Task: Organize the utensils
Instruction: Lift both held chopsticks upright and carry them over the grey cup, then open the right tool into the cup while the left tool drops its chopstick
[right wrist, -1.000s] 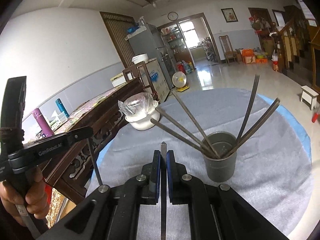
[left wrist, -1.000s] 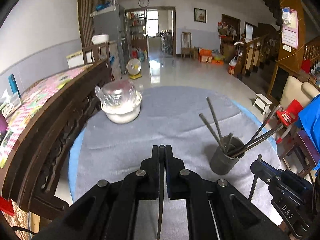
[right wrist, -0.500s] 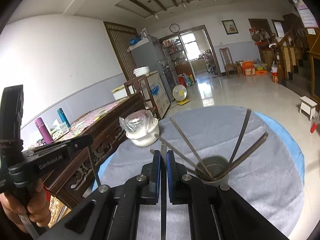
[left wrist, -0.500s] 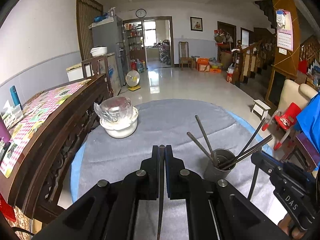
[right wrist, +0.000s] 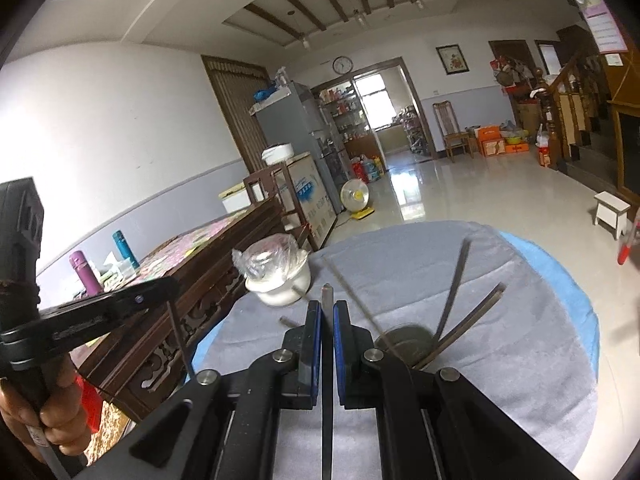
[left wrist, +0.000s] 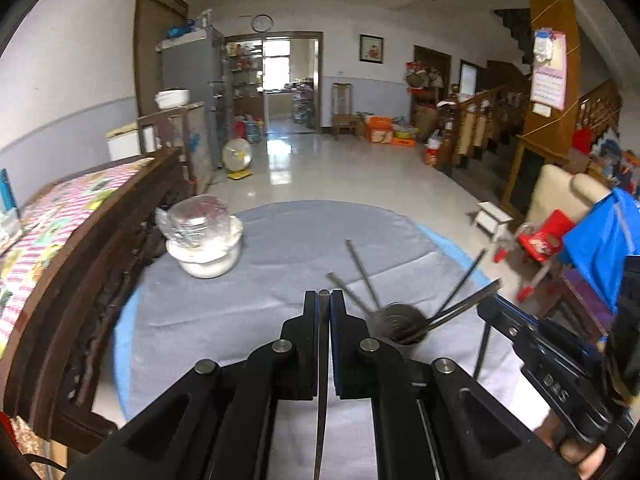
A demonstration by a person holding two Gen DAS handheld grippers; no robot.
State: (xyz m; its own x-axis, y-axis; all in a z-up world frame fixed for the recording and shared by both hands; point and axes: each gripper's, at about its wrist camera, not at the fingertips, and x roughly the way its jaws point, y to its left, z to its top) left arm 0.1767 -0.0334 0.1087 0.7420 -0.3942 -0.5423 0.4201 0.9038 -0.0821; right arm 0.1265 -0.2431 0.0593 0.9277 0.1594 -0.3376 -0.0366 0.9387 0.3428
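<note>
A grey metal cup (left wrist: pixel 401 323) with several metal chopsticks sticking out stands on the grey-clothed round table (left wrist: pixel 280 272); it also shows in the right wrist view (right wrist: pixel 408 340). My left gripper (left wrist: pixel 323 296) is shut on a thin metal chopstick (left wrist: pixel 321 392) running back between its fingers, left of and above the cup. My right gripper (right wrist: pixel 327 305) is shut on another metal chopstick (right wrist: pixel 327 360), whose tip pokes out just past the fingers, also left of the cup. Each gripper shows in the other's view, the right (left wrist: pixel 560 376) and the left (right wrist: pixel 80 320).
A white bowl with a plastic-wrapped glass lid (left wrist: pixel 204 240) stands at the table's far left, also in the right wrist view (right wrist: pixel 280 276). A dark carved wooden bench (left wrist: pixel 80 272) runs along the left side. The table edge with a blue rim (right wrist: pixel 576 300) curves on the right.
Both grippers have risen and tilted up, so the cup and table sit lower and farther in both views. Both stay shut on their chopsticks.
</note>
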